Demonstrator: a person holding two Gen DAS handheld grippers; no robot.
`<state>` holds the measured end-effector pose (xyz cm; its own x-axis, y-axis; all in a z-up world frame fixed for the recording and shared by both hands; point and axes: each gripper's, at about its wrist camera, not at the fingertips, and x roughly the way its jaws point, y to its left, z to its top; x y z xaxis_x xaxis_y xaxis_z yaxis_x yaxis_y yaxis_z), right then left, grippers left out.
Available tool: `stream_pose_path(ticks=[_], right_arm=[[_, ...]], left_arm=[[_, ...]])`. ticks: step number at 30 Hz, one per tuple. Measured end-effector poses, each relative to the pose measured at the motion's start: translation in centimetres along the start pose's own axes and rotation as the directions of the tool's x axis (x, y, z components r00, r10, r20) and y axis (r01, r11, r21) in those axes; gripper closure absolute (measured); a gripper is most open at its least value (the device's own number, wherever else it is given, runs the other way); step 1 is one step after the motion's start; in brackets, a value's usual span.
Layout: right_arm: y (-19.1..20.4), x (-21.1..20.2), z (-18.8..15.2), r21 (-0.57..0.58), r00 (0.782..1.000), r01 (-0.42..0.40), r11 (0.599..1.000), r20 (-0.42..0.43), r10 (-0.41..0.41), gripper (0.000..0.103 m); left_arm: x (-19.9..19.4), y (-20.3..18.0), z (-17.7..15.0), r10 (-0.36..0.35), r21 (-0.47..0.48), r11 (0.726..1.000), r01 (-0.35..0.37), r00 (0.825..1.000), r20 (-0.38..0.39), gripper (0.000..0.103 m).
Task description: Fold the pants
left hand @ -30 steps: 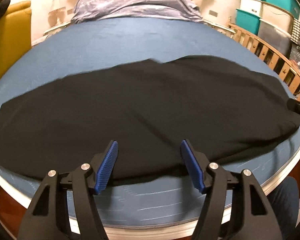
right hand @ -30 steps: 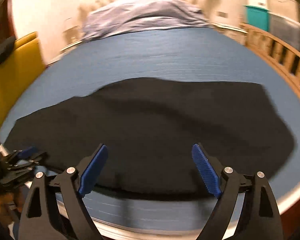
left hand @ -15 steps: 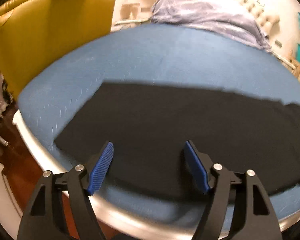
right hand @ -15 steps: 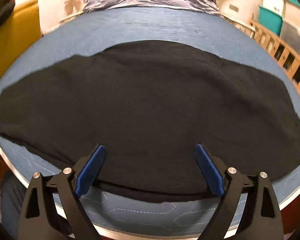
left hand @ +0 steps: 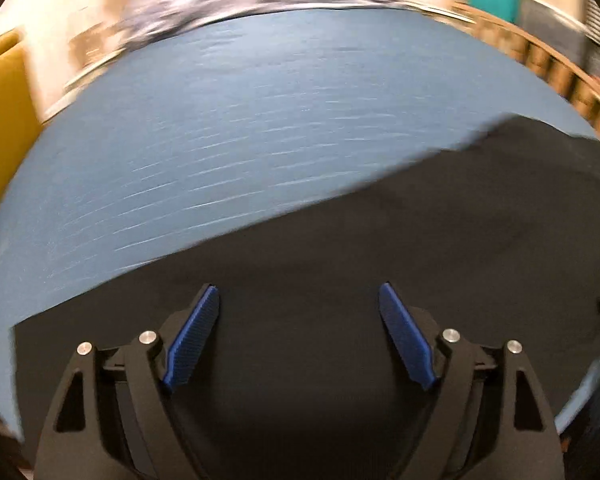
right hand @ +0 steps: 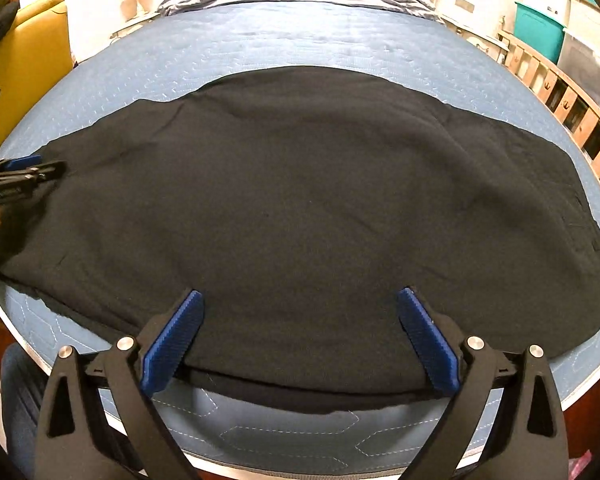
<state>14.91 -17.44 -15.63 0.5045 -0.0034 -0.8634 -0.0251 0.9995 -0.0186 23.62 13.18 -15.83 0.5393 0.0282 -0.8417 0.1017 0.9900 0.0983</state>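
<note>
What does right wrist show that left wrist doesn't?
Right wrist only: the pants' full spread, their near hem, the left gripper over their left end. Left wrist only: the pants' square-cut end on the left, though blurred. Both: black pants flat on the blue bed cover, open jaws holding nothing, right gripper included.

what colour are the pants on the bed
Black pants, plain with no pattern, lying on the blue bed cover; clearest in the right wrist view.

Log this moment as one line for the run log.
task: fold pants | left gripper: open, over pants left end | right gripper: open, at near edge | pants: spread on blue bed cover | grasp: none
</note>
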Motion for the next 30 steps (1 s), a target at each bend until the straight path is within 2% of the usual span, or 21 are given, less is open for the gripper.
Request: stream_pose_path(ticks=[5,7,8,9,10,11,13,14,16,18,19,20,21,22,23,25,26,27,28,29,30], right_arm=[[0.0,0.2,-0.3,0.004,1.000,0.006,1.000,0.013,-0.006,0.007],[0.2,0.3,-0.2,0.008,1.000,0.008,1.000,0.016,-0.008,0.007],[0.3,0.2,-0.3,0.009,1.000,0.008,1.000,0.017,-0.008,0.007],[0.3,0.3,-0.4,0.009,1.000,0.007,1.000,0.017,-0.008,0.007],[0.3,0.3,-0.4,0.010,1.000,0.006,1.000,0.017,-0.007,0.007],[0.3,0.3,-0.4,0.010,1.000,0.007,1.000,0.018,-0.007,0.007],[0.3,0.4,-0.5,0.011,1.000,0.008,1.000,0.020,-0.008,0.007],[0.3,0.4,-0.5,0.013,1.000,0.009,1.000,0.021,-0.009,0.006],[0.3,0.4,-0.5,0.013,1.000,0.008,1.000,0.020,-0.008,0.006],[0.2,0.3,-0.5,0.013,1.000,0.005,1.000,0.021,-0.005,0.006],[0.2,0.3,-0.6,0.012,1.000,0.003,1.000,0.025,-0.003,0.006],[0.2,0.2,-0.6,0.011,1.000,0.002,1.000,0.028,-0.002,0.006],[0.1,0.2,-0.6,0.010,1.000,0.001,1.000,0.032,-0.001,0.006],[0.1,0.1,-0.7,0.007,0.999,-0.001,1.000,0.033,0.000,0.006],[0.1,0.1,-0.7,0.007,0.999,-0.001,1.000,0.034,0.001,0.006],[0.1,0.1,-0.7,0.015,0.999,0.002,1.000,0.041,-0.003,0.005],[0.1,0.1,-0.8,0.017,0.999,0.005,1.000,0.046,-0.006,0.005],[0.1,0.1,-0.9,0.022,0.998,0.010,1.000,0.054,-0.011,0.004],[0.2,0.1,-1.0,0.032,0.998,0.016,0.999,0.064,-0.018,0.004],[0.1,0.1,-1.0,0.038,0.997,0.019,0.999,0.069,-0.022,0.004],[0.2,0.0,-1.1,0.045,0.997,0.024,0.999,0.074,-0.027,0.004]], left_arm=[[-0.4,11.6,-2.9,0.088,-0.189,0.978,-0.090,0.996,-0.018,0.013],[-1.4,16.3,-4.8,0.171,-0.261,0.949,-0.175,0.985,-0.036,0.011],[-2.2,18.8,-6.0,0.251,-0.303,0.918,-0.256,0.966,-0.053,0.011],[-3.3,21.3,-7.2,0.298,-0.363,0.882,-0.301,0.952,-0.064,0.013],[-4.3,23.2,-8.2,0.312,-0.423,0.851,-0.310,0.948,-0.065,0.016],[-5.8,25.0,-9.6,0.310,-0.499,0.817,-0.289,0.950,-0.042,0.021],[-8.8,26.3,-12.0,0.292,-0.587,0.783,-0.207,0.955,0.053,0.027],[-9.5,25.9,-12.2,0.292,-0.586,0.789,-0.186,0.952,0.090,0.027],[-10.4,22.9,-13.7,0.269,-0.499,0.850,-0.169,0.954,0.135,0.028],[-8.8,20.5,-14.0,0.204,-0.383,0.912,-0.147,0.973,0.111,0.028],[-8.4,19.8,-14.9,0.205,-0.349,0.922,-0.166,0.976,0.078,0.027],[-8.5,19.2,-15.7,0.227,-0.335,0.923,-0.191,0.971,0.070,0.022],[-9.0,19.9,-16.2,0.263,-0.374,0.901,-0.220,0.963,0.068,0.017],[-9.5,20.5,-16.1,0.320,-0.410,0.868,-0.281,0.947,0.026,0.017],[-10.5,20.6,-16.3,0.384,-0.439,0.831,-0.341,0.923,0.009,0.018],[-12.5,19.4,-16.0,0.456,-0.464,0.794,-0.394,0.889,0.026,0.023],[-13.5,18.1,-15.4,0.429,-0.457,0.816,-0.355,0.901,0.066,0.023],[-14.2,15.6,-14.7,0.372,-0.422,0.858,-0.293,0.921,0.116,0.023],[-14.6,13.1,-14.2,0.327,-0.388,0.887,-0.250,0.934,0.145,0.023],[-14.8,9.9,-13.6,0.255,-0.332,0.925,-0.187,0.951,0.174,0.023],[-14.8,6.8,-13.3,0.192,-0.283,0.950,-0.133,0.963,0.191,0.022]])
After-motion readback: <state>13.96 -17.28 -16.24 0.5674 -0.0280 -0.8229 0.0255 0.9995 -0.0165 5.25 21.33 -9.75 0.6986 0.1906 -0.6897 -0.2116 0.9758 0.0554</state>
